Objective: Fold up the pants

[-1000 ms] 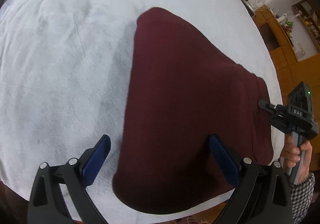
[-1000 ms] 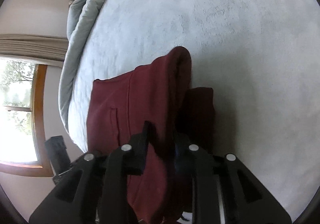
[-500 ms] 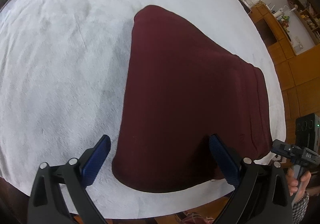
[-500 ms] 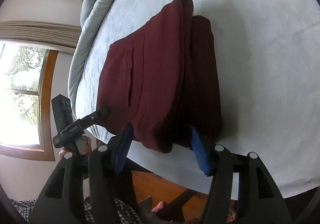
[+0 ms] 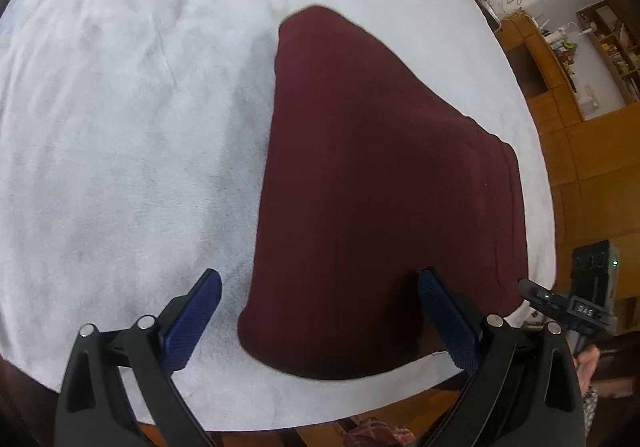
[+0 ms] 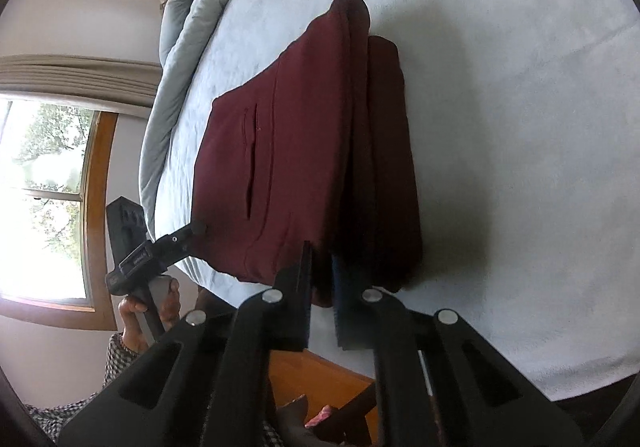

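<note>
Dark red pants (image 5: pixel 380 187) lie folded into a flat stack on the white bed cover (image 5: pixel 120 127), near the bed's front edge. My left gripper (image 5: pixel 320 275) hovers open over the pants' near left corner, its blue pads (image 5: pixel 192 319) wide apart and touching nothing. In the right wrist view the pants (image 6: pixel 304 135) show a pocket slit and stacked layers. My right gripper (image 6: pixel 320 251) is shut at their near edge, jaws drawn to a thin slit; no cloth looks pinched. From the left wrist view its tip (image 5: pixel 524 283) sits just off the pants' right corner.
A bunched grey duvet (image 6: pixel 192 7) runs along the bed's far side. The wooden bed frame (image 6: pixel 320 371) shows below the cover's edge. Wooden cabinets (image 5: pixel 580 151) stand at the right, a window (image 6: pixel 44 199) at the left. A hand (image 6: pixel 136 311) holds the left gripper's handle.
My right gripper let go of the raised fold, which dropped flat, drew back toward the bed's edge with jaws apart, then closed them. The left gripper stayed open and barely moved.
</note>
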{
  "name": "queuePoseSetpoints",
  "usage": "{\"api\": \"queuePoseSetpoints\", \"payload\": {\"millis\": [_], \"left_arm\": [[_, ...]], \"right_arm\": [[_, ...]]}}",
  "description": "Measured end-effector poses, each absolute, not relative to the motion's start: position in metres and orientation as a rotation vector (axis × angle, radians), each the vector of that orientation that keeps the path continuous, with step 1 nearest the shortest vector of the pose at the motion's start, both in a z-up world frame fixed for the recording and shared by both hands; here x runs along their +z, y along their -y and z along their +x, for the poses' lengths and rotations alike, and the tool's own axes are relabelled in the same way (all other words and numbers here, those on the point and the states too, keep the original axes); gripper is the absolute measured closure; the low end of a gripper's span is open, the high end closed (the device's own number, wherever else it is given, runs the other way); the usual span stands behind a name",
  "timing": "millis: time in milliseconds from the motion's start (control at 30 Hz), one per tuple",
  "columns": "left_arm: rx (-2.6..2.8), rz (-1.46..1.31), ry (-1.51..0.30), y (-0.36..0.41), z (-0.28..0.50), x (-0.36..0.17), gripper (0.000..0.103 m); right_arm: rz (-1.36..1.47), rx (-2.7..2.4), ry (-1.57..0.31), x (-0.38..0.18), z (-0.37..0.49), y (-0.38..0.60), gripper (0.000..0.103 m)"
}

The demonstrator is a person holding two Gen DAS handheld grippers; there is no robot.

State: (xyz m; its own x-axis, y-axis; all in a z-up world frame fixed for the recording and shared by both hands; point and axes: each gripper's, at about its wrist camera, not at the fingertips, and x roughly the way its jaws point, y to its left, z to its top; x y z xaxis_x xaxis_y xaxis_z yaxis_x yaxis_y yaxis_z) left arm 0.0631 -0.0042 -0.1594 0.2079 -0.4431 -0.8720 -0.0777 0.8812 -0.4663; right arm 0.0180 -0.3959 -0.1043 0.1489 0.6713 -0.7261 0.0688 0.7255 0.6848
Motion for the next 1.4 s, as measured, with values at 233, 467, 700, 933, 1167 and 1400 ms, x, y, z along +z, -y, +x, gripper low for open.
{"api": "queuePoseSetpoints", "payload": {"millis": [233,467,700,933,1167,1400], "left_arm": [[-0.343,-0.648,-1.413,0.004,0.079,-0.184,0.012],[-0.328,-0.535,-1.349,0.012,0.072,-0.16,0.058],[-0.28,-0.536,-1.331,0.01,0.056,-0.175,0.055],[-0.24,-0.456,-1.303,0.013,0.056,-0.161,0.034],[-0.274,-0.365,-1.333,0.022,0.055,-0.15,0.018],[-0.257,-0.345,-1.333,0.037,0.055,-0.153,0.015]], "right_arm": [[0.727,0.483,-1.373,-0.114,0.015,0.399,0.094],[0.722,0.523,-1.367,-0.108,0.014,0.394,0.094],[0.6,0.445,-1.431,-0.118,0.018,0.378,0.094],[0.608,0.457,-1.414,-0.11,0.02,0.377,0.083],[0.601,0.474,-1.415,-0.103,0.014,0.369,0.068],[0.541,0.458,-1.413,-0.1,0.013,0.361,0.096]]}}
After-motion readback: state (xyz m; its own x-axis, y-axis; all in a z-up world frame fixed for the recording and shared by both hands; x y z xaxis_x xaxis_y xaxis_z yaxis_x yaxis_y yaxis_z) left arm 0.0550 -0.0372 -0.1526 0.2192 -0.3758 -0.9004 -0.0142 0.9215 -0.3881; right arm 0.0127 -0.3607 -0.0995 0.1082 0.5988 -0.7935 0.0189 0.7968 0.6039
